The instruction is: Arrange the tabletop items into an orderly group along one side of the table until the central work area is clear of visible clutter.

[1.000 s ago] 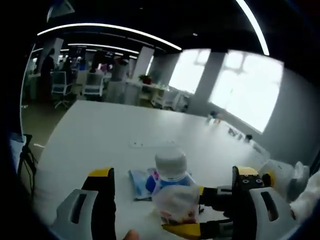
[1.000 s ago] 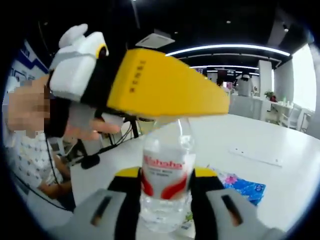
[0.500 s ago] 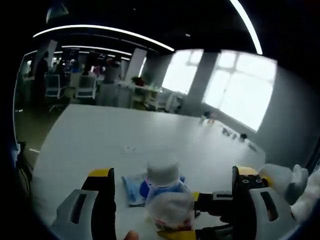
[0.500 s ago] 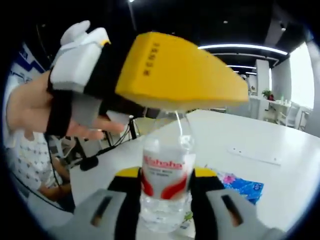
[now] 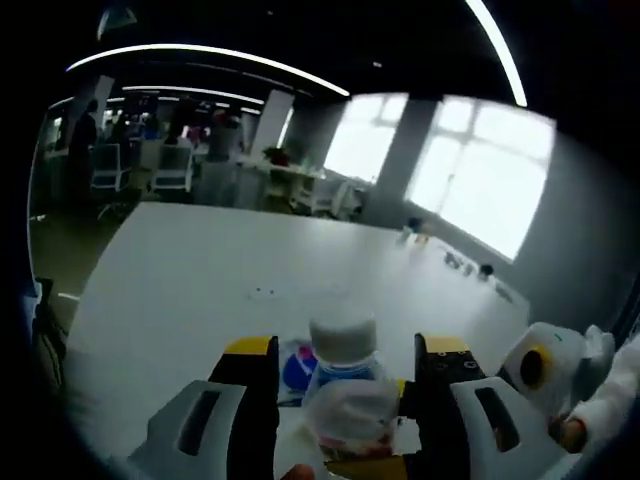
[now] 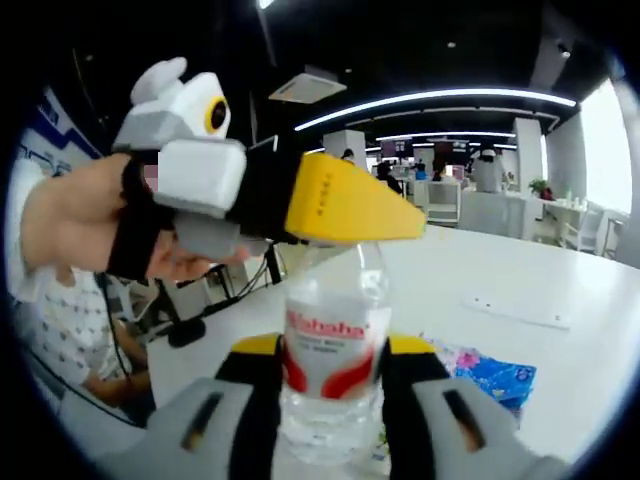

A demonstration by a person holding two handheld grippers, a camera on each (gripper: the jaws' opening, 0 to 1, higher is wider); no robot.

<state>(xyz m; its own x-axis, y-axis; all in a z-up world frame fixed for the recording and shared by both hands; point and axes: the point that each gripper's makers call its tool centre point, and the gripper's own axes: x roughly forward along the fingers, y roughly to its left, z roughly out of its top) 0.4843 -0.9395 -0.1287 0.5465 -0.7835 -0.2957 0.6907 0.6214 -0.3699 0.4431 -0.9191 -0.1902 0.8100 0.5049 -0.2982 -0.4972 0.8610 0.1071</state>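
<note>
Both tongs, right (image 6: 334, 375) and left (image 5: 345, 365), pinch clear, red-labelled, white-capped bottle (image 6: 335, 345).

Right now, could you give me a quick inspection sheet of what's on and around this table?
Surface: large white table, mostly bare.
Job's things: clear plastic water bottle with white cap and red label, upright.
Clutter: blue flowery packet lying flat behind the bottle.
Grippers: right hand-held gripper shut on the bottle body; left hand-held gripper straddles the bottle's cap end, jaws narrowed, contact unclear.
Cables: dark cables beyond the table edge.
Surroundings: open office, bright windows, white chairs, seated person's patterned shirt.
</note>
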